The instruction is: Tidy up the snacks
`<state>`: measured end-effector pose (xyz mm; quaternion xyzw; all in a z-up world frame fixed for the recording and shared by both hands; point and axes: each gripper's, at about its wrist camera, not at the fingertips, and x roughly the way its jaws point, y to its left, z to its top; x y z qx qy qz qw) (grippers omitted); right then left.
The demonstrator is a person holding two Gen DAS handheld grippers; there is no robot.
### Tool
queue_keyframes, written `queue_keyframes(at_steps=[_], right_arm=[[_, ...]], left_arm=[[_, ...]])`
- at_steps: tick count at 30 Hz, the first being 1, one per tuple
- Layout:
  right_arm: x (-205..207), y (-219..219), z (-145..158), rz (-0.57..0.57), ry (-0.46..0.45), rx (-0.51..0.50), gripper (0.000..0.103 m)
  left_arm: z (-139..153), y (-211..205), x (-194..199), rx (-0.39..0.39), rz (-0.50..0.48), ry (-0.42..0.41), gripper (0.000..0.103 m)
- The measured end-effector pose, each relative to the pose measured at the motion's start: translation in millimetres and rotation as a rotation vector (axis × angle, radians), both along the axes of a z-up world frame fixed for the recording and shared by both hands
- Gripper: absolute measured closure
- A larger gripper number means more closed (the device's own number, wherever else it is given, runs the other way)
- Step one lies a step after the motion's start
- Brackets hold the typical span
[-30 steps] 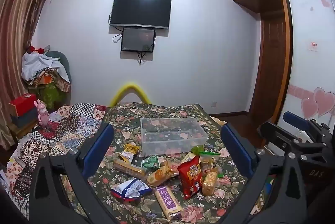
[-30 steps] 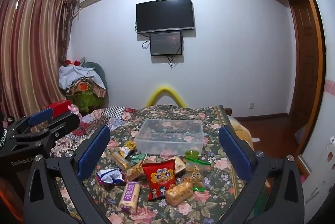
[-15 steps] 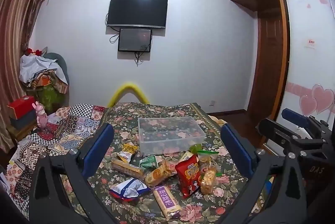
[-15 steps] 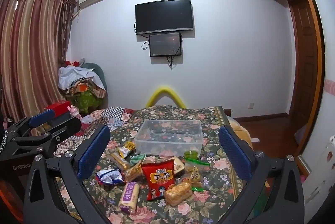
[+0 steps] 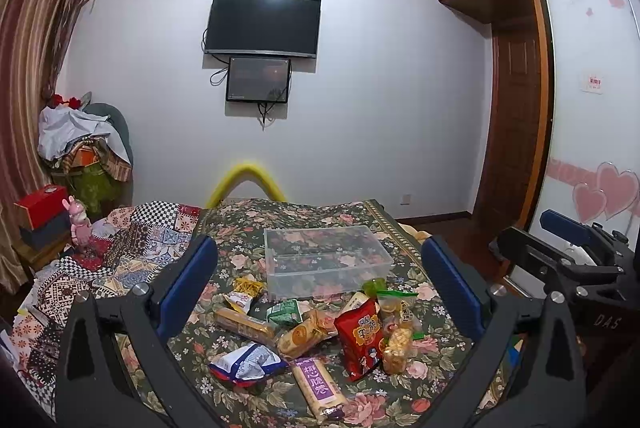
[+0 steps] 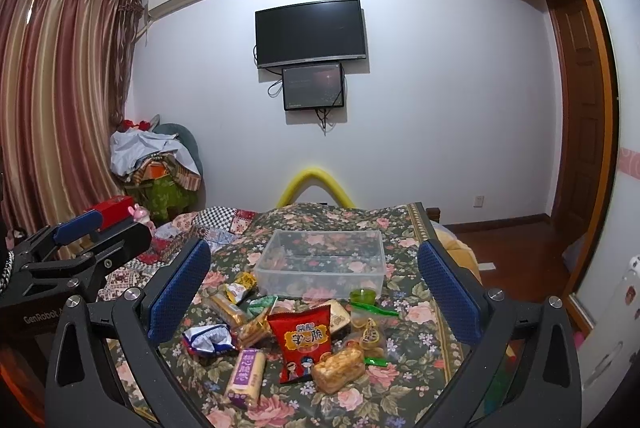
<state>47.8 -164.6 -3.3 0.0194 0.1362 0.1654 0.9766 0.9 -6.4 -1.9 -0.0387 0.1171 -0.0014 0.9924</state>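
Observation:
A pile of snack packets lies on a floral cloth in front of an empty clear plastic bin (image 5: 326, 260), which also shows in the right wrist view (image 6: 322, 264). The pile includes a red chip bag (image 5: 362, 338) (image 6: 302, 342), a purple-labelled cracker pack (image 5: 318, 386) (image 6: 248, 374), a blue-white bag (image 5: 246, 368) (image 6: 208, 338) and a golden pastry pack (image 6: 338, 368). My left gripper (image 5: 320, 292) is open and empty, held above and short of the pile. My right gripper (image 6: 314, 292) is open and empty, likewise short of the pile.
The floral cloth (image 5: 248, 228) covers a table beside a patchwork-covered surface (image 5: 132, 244) on the left. A yellow foam arc (image 5: 246, 180) stands behind the table. A wardrobe and door stand at the right. Each gripper shows at the edge of the other's view.
Both views have shifted only slightly; the left gripper has drifted a little to the right. Both grippers stay open and the snacks have not moved.

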Motion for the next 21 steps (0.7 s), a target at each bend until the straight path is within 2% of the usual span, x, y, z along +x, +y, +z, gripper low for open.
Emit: queue_keyframes(at_steps=[21], right_arm=[[-0.6, -1.8, 0.6, -0.002, 0.008, 0.004, 0.000]], left_arm=[[-0.5, -0.8, -0.6, 0.006, 0.000, 0.000, 0.000]])
